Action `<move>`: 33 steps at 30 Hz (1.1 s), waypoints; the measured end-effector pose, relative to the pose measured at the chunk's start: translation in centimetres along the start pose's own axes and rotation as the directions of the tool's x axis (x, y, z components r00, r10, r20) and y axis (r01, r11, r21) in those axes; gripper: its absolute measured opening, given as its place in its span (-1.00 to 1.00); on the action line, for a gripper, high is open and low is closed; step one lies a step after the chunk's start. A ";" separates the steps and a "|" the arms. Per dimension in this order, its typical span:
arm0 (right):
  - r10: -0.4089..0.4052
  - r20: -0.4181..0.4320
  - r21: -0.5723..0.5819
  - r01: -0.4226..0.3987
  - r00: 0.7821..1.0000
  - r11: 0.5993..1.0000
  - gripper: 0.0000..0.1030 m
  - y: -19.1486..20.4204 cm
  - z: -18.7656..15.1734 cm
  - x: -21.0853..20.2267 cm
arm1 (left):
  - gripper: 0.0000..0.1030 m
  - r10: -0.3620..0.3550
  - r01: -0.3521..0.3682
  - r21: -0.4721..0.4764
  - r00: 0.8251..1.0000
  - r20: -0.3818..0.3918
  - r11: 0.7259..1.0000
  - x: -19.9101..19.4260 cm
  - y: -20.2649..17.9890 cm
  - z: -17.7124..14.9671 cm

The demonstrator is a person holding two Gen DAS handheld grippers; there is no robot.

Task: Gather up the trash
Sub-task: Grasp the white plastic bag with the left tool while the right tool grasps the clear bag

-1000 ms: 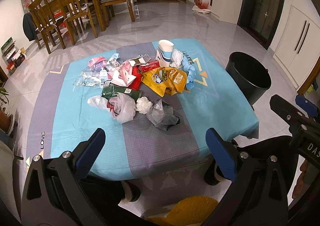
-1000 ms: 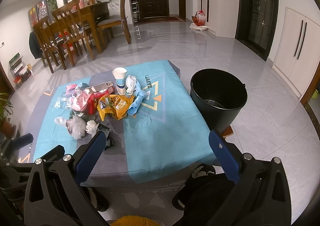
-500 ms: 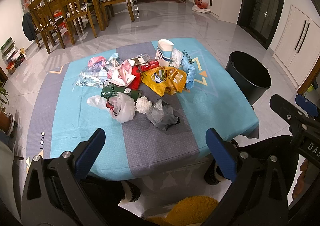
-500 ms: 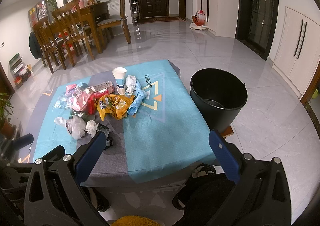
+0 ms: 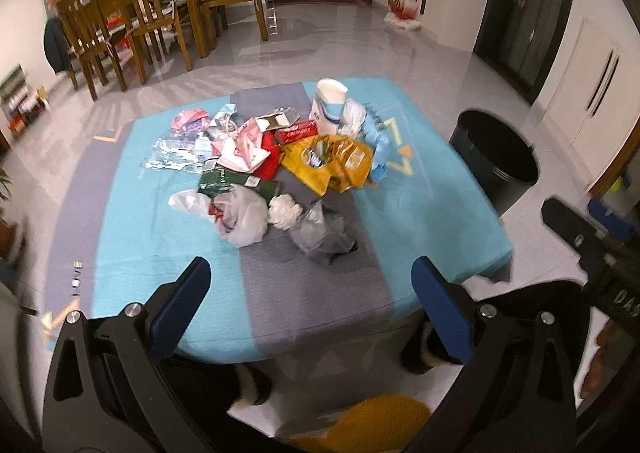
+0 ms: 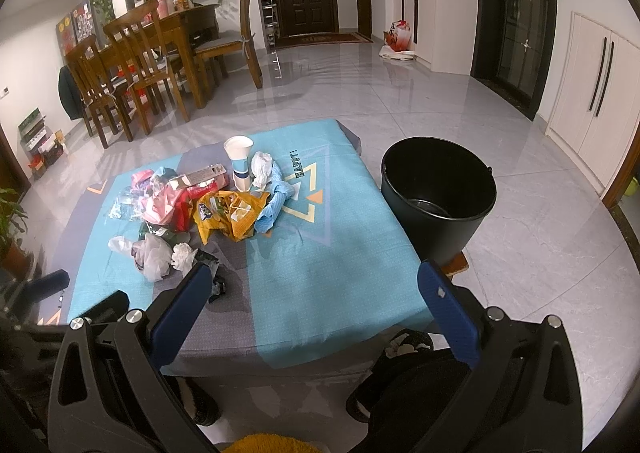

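Both tongs hang wide apart and empty above the table's near edge: left tongs, right tongs; the trash lies heaped mid-table, cup upright at the back; the black bucket stands on the floor just beside the table.

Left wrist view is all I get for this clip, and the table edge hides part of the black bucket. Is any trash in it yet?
Observer: The right wrist view looks into the black bucket. No wrappers or bags show inside, only a dull sheen on its bottom.
Operator: The right tool is just a sliver at my frame's edge. Is it carrying anything?
Observer: No. The right tool is open with nothing between its fingers, above the near part of the table.
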State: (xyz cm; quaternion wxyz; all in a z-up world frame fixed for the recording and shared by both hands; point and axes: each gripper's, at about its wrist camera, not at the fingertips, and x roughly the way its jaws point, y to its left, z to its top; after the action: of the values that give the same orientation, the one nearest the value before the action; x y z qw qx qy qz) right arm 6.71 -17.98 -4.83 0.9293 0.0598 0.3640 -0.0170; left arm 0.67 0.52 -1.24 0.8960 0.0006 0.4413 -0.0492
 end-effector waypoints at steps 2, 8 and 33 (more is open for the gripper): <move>0.056 0.015 0.006 -0.056 0.998 0.998 0.95 -0.3 0.0 0.0 | 0.94 -0.071 0.073 -0.065 0.997 0.036 0.995 -0.2 2.0 0.3; 0.224 -0.030 0.048 -0.223 0.974 0.974 0.95 -1.1 -0.1 2.4 | 0.94 -0.135 0.152 -0.290 0.988 0.080 0.945 1.5 9.3 0.6; 0.445 -0.360 -0.171 -0.527 0.820 0.832 0.84 8.3 -2.1 18.4 | 0.94 -0.144 0.129 -0.218 0.988 -0.053 0.967 14.2 10.0 1.7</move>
State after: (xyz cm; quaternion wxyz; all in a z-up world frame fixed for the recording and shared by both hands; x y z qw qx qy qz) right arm 19.40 -9.23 -18.00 0.8340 0.0295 0.4741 0.2808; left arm 11.49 9.12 -11.81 0.8697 -0.1247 0.4734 -0.0628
